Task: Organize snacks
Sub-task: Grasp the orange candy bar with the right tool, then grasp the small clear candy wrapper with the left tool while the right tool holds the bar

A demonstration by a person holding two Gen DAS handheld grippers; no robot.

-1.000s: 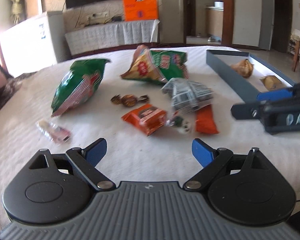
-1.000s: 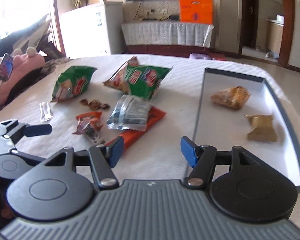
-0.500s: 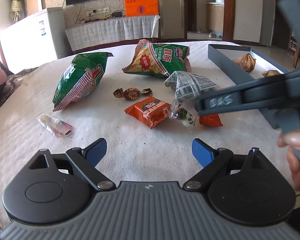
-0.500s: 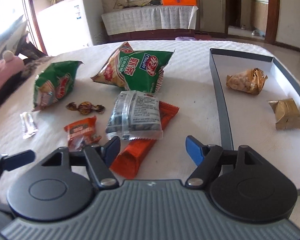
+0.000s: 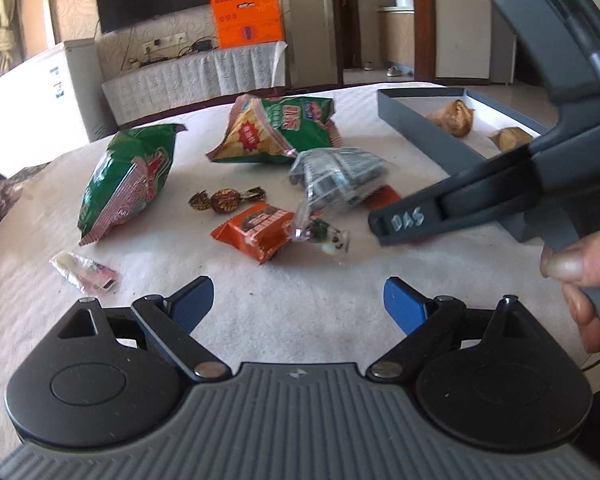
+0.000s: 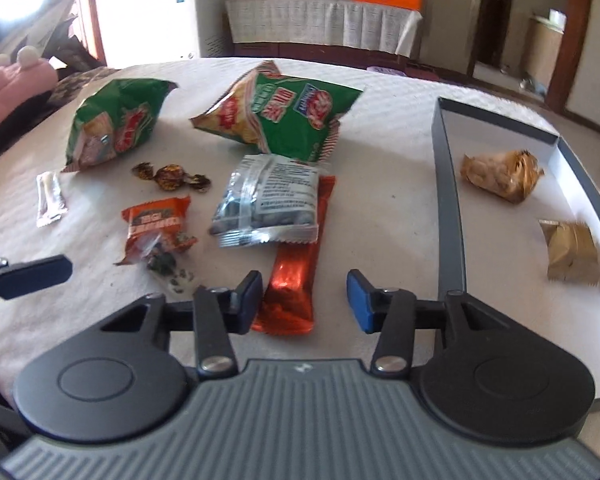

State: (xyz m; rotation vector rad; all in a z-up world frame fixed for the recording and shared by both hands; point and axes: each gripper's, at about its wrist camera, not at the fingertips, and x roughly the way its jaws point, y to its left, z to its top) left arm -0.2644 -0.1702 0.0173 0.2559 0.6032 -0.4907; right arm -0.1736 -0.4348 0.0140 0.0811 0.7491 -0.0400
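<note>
Left wrist cam: the left gripper [image 5: 298,306] hangs spread over bare tablecloth, nothing between its pads, with the orange snack packet [image 5: 256,230] just beyond it. Right wrist cam: the right gripper [image 6: 303,300] has just been closing but isn't pinching yet, the long red bar [image 6: 298,268] poking between its pads, left of the grey tray [image 6: 448,200].

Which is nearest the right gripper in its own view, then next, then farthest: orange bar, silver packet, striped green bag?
1. Orange bar: its near end lies between the right gripper's open jaws.
2. Silver packet: just beyond, overlapping the bar's far part.
3. Striped green bag: farthest, behind the packet, mid-table.
</note>
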